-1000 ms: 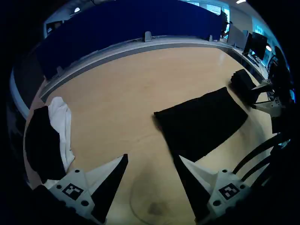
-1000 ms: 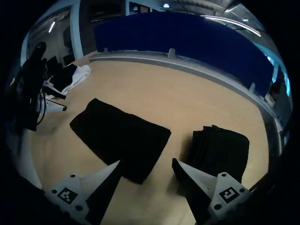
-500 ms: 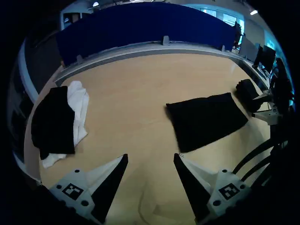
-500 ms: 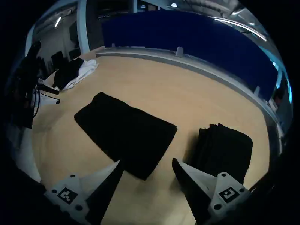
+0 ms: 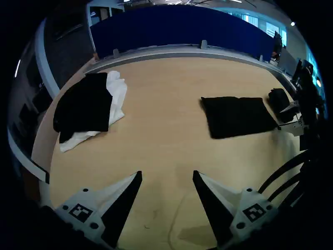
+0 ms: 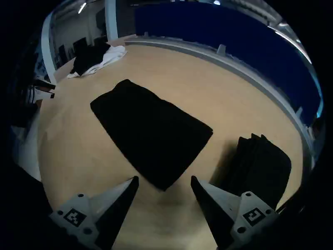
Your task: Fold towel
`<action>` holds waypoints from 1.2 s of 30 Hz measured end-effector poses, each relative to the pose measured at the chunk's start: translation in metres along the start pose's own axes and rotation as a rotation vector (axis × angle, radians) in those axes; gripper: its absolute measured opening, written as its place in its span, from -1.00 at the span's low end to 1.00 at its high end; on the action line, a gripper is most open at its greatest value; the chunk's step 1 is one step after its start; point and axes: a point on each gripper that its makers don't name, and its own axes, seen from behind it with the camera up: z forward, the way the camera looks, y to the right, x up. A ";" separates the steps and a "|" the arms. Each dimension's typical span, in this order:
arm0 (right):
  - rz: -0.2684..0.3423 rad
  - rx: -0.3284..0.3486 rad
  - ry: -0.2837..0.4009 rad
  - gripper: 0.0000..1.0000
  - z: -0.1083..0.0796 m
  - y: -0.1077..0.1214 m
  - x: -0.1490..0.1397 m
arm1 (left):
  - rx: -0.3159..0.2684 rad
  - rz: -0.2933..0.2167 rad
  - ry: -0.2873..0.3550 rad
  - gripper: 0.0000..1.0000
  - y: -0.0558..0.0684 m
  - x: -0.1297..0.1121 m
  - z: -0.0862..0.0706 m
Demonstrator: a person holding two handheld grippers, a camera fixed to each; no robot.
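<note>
Pale wooden tabletop [image 6: 241,100] carries the flat black rectangular towel [image 6: 152,129] near its middle, smooth and seemingly folded at least once. Just short of its near corner hangs the right gripper [image 6: 163,180], jaws apart and empty. The left gripper [image 5: 166,174], likewise spread and empty, hovers over bare wood, well apart from the towel. A stack of folded black towels [image 6: 262,166] sits beside the flat one, and a heap of black and white cloths [image 5: 89,104] lies farther off. The next move is probably to pinch an edge for another fold, or to carry the towel to the stack.

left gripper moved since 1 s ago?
Yes. The left gripper pulled back from the flat black towel, earlier under one fingertip, and swung left toward the black-and-white cloth pile.
</note>
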 end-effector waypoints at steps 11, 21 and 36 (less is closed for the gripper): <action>0.005 0.035 -0.046 0.16 0.016 -0.002 -0.016 | 0.008 -0.016 -0.002 0.81 -0.004 -0.013 -0.011; 0.003 0.029 -0.045 -0.45 0.019 0.001 -0.017 | 0.008 -0.008 -0.010 0.81 -0.003 -0.020 -0.015; -0.016 0.011 -0.024 -0.88 0.014 0.005 -0.009 | 0.008 -0.004 -0.016 0.81 0.000 -0.024 -0.013</action>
